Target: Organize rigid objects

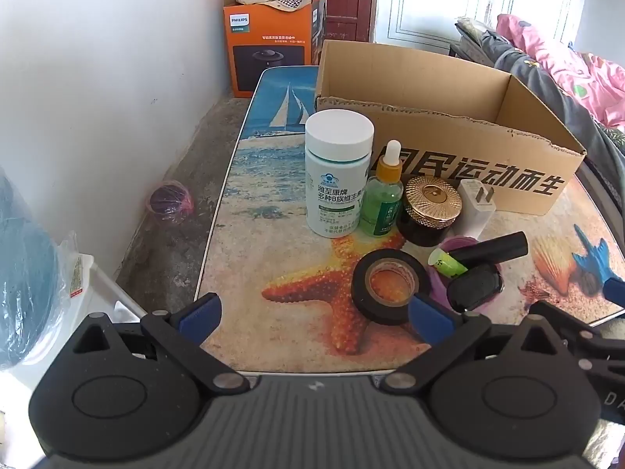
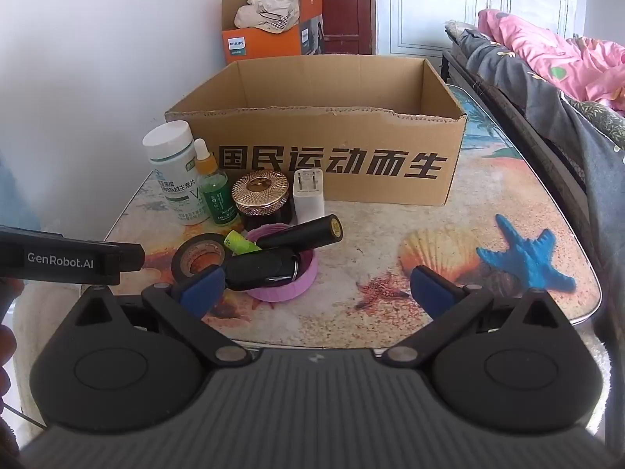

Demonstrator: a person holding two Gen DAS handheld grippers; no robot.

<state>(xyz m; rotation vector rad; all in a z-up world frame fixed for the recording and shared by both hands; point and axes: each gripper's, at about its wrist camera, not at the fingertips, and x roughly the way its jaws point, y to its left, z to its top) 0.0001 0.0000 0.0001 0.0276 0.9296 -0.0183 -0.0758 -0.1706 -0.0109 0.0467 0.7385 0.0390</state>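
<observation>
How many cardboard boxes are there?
2. The open brown cardboard box sits on the beach-print table, behind the bottles. The orange Philips cardboard box stands farther back by the wall.

Bedroom at home (rumpled bedding (image 2: 547,54))

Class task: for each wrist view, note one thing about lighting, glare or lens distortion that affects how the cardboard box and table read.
Left wrist view: the window is blown out white, and fisheye bends the table edge. Right wrist view: daylight is even, the cardboard box lettering stays sharp, and the frame corners darken.
</observation>
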